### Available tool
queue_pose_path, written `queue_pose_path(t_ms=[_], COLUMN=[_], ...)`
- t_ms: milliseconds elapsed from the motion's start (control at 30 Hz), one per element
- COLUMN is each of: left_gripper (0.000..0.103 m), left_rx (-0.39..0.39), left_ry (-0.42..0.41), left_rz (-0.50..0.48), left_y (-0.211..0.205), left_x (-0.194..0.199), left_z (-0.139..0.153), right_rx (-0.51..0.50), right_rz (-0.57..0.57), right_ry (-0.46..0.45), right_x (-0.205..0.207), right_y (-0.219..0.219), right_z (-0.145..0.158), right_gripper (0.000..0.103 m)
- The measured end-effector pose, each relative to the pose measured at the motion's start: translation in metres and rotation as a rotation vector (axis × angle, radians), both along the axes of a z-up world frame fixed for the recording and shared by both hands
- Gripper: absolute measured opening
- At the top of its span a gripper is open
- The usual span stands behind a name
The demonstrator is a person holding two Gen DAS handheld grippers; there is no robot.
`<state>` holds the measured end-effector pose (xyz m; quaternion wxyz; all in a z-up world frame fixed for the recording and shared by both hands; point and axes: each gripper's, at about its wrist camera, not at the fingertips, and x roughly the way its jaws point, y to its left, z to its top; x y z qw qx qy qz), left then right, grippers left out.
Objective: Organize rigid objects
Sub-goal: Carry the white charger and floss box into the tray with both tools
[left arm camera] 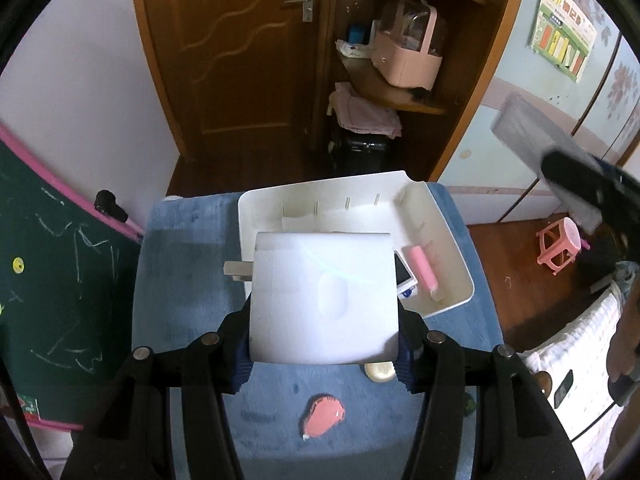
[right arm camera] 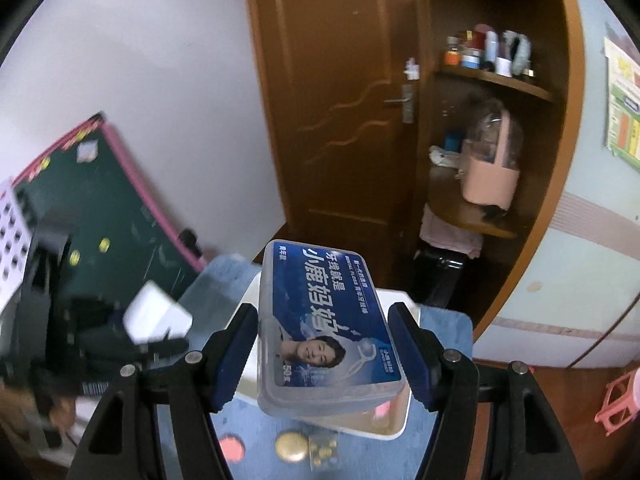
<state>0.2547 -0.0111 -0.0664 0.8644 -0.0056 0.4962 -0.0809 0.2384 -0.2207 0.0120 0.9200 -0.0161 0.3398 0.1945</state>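
Observation:
A plain white box (left arm camera: 324,280) hangs above the blue-covered table (left arm camera: 180,260), and my left gripper (left arm camera: 324,320) is shut on its two sides. It partly hides the white tray (left arm camera: 452,248) behind it. My right gripper (right arm camera: 322,320) is shut on a clear plastic floss box with a blue label (right arm camera: 324,312), raised over the tray (right arm camera: 400,420). The left wrist view shows that floss box (left arm camera: 532,132), blurred, high at the right in the right gripper (left arm camera: 568,176). In the right wrist view the left gripper (right arm camera: 132,344) with the white box (right arm camera: 156,316) is at the left.
A pink tube (left arm camera: 422,266) and a small white device (left arm camera: 404,276) lie in the tray. A gold round tin (left arm camera: 380,371), a pink flat piece (left arm camera: 322,416) and a small clear box of gold beads (right arm camera: 324,452) sit on the cloth. A green chalkboard (left arm camera: 52,280) leans at the left; a pink stool (left arm camera: 558,246) stands on the floor.

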Motion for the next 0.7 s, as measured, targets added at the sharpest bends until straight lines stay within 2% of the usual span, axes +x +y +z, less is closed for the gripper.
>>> queue_pose_path(t_ms=[100,133,167,200,233,367,433,533,700], left_gripper=[0.059,0.059,0.059,0.059,0.059,0.059,0.059,0.059,0.059], left_rx=[-0.003,-0.004,-0.006,-0.007,0.000,0.031,0.030,0.026,0.049], left_ry=[0.049,0.070,0.096,0.119,0.155,0.239,0.284,0.315,0.368], left_rz=[-0.008,-0.012,-0.019,-0.023,-0.028,-0.029,-0.022,-0.025,-0.044], left_y=[-0.002,-0.002,-0.003,-0.004,-0.006,-0.010,-0.010,-0.011,-0.012], left_x=[0.014,0.018,0.023,0.027,0.033,0.052,0.060,0.066,0.073], left_z=[-0.019,-0.026,-0.038,-0.047,-0.063,-0.110,-0.133,-0.152,-0.182], right_rx=[-0.013,-0.021,-0.021,-0.035,-0.044,-0.089,-0.099,-0.090,-0.084], right_rz=[-0.054,-0.071,-0.076,-0.088,-0.101,-0.137,-0.143,-0.159,-0.185], right_ry=[0.006,0.011,0.015,0.039,0.066,0.170,0.247,0.333,0.412], right_x=[0.024,0.032,0.038,0.050,0.060,0.102,0.123,0.139,0.148], right_y=[0.008,0.011,0.012,0.015,0.019,0.029,0.033,0.031,0.024], right_z=[-0.004,-0.007,-0.011,-0.017,-0.024,-0.074,-0.109,-0.149,-0.188], right_gripper=[0.067,0.055,0.030,0.019,0.014,0.014,0.009,0.009,0.009])
